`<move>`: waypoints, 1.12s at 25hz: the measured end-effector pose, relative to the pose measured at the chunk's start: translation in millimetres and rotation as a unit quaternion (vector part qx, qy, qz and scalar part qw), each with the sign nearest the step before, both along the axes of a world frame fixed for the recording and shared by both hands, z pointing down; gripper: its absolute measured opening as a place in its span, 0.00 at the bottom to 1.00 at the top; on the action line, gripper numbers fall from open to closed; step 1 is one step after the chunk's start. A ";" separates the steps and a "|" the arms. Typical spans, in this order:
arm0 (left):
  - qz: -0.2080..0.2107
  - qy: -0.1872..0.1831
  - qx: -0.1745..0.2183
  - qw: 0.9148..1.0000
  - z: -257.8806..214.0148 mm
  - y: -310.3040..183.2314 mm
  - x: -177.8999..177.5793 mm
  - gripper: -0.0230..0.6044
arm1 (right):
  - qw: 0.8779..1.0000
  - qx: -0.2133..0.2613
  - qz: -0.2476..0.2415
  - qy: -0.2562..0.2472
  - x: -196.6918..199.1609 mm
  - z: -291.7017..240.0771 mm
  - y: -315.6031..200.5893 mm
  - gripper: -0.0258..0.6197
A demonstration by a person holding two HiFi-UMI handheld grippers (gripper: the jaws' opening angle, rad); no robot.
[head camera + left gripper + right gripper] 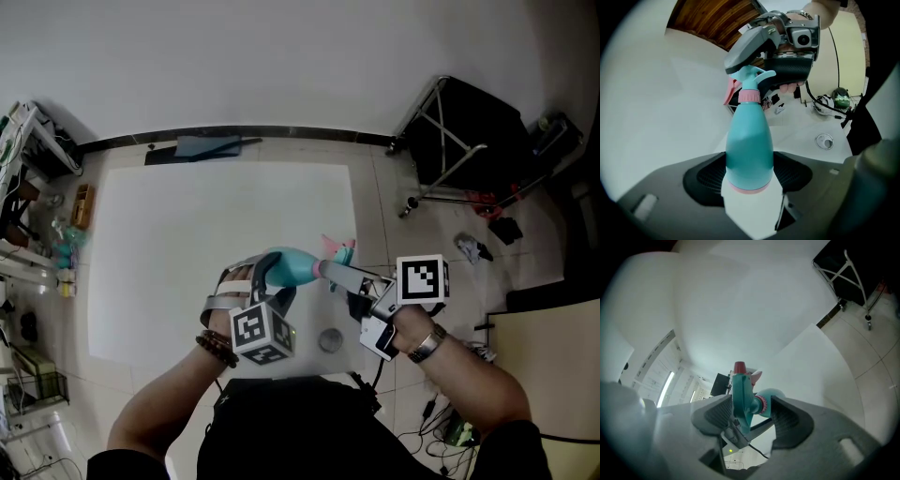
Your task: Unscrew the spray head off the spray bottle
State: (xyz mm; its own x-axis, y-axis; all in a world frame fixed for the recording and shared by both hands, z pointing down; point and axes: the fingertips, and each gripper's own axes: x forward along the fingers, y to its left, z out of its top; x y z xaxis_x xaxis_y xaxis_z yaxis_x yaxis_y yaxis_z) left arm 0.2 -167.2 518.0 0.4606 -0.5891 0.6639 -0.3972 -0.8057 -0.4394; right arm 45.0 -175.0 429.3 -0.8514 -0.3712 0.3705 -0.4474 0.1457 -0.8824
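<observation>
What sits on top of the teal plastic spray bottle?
A pink ribbed collar, then the teal spray head with a pink trigger. What lies inside the collar is hidden.

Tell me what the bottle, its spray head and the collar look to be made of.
Bottle: likely plastic, teal, smooth with a soft even sheen.
Spray head: moulded hard plastic, judging by its crisp edges; same teal.
Collar: pink, apparently plastic too, with fine ribs round it.

A white bench (187, 253) fills the middle; a black metal-framed cart (469, 131) stands on the tiled floor (384, 216), cluttered shelves (28, 216) at left.
</observation>
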 end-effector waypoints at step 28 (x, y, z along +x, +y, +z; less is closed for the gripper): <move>-0.111 0.210 -0.158 0.958 84.4 0.1 -17.9 0.58 | 0.997 0.017 -0.039 0.060 -5.5 41.5 35.4 0.42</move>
